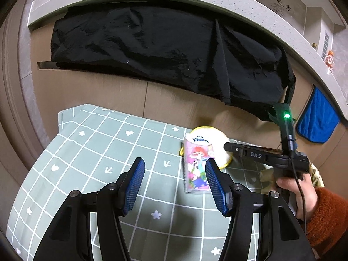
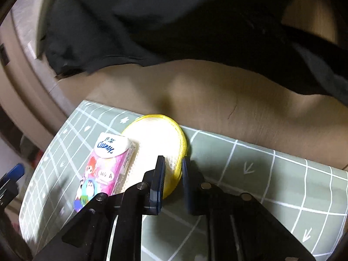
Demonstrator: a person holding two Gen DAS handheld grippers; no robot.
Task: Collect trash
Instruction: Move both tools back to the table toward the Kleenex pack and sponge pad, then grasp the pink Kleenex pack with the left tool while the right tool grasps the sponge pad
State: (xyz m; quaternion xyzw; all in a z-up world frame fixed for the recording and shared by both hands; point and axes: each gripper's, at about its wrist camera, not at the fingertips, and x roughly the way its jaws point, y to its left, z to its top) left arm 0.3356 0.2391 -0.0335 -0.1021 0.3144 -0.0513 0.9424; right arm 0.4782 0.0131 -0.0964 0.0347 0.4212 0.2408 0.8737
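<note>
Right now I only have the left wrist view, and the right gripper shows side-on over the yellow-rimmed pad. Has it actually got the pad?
Observer: Yes. In the right wrist view the right gripper is shut on the near edge of the round pad, with the yellow rim pinched between its fingers.
Operator: Is the tissue pack caught in there too?
Observer: No. The tissue pack lies outside the jaws, towards the left of that picture, with its long edge against the pad.
</note>
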